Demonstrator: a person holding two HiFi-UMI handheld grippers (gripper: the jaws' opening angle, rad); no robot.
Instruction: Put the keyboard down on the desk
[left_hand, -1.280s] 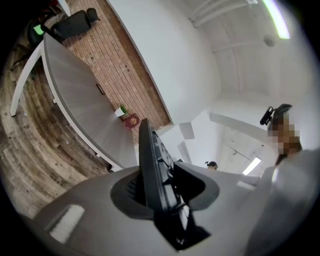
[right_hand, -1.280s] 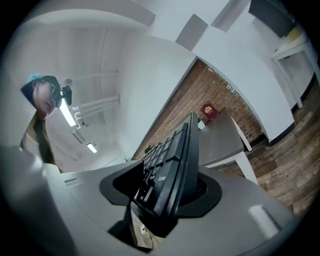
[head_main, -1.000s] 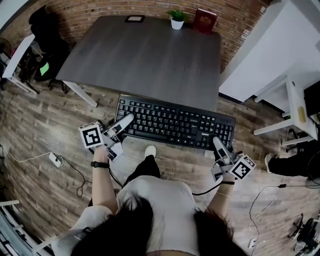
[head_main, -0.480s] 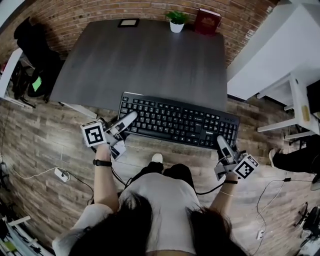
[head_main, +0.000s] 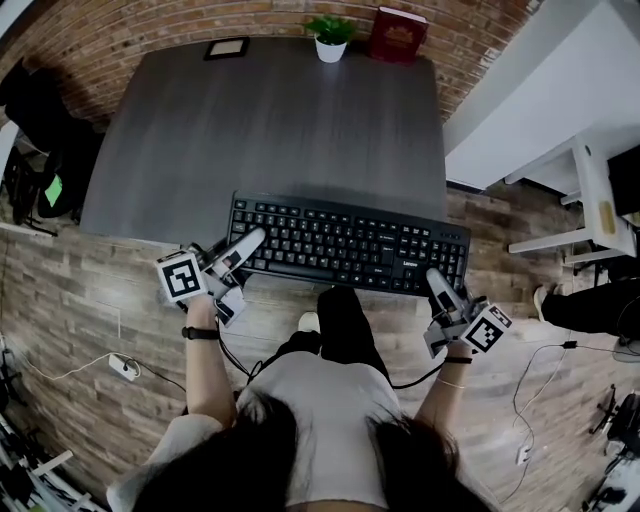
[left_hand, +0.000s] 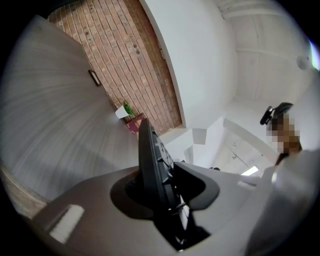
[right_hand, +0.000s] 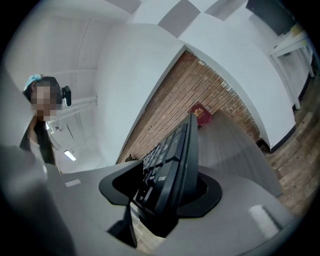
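Note:
A black keyboard (head_main: 348, 245) hangs level over the near edge of the dark grey desk (head_main: 270, 120), its far edge overlapping the desk's front. My left gripper (head_main: 243, 249) is shut on the keyboard's left end, and my right gripper (head_main: 437, 285) is shut on its right front corner. In the left gripper view the keyboard (left_hand: 152, 165) stands edge-on, clamped between the jaws. The right gripper view shows the keyboard (right_hand: 170, 170) clamped too, its keys facing left.
At the desk's back edge stand a small potted plant (head_main: 329, 38), a red book (head_main: 398, 32) and a small dark frame (head_main: 227, 47). A brick wall runs behind. A white table (head_main: 600, 205) stands at right. Cables and a power strip (head_main: 125, 366) lie on the wood floor.
The desk has slid nearer in the head view, and the keyboard, held at both ends, now overlaps the desk's front edge more. Neither grip has changed.

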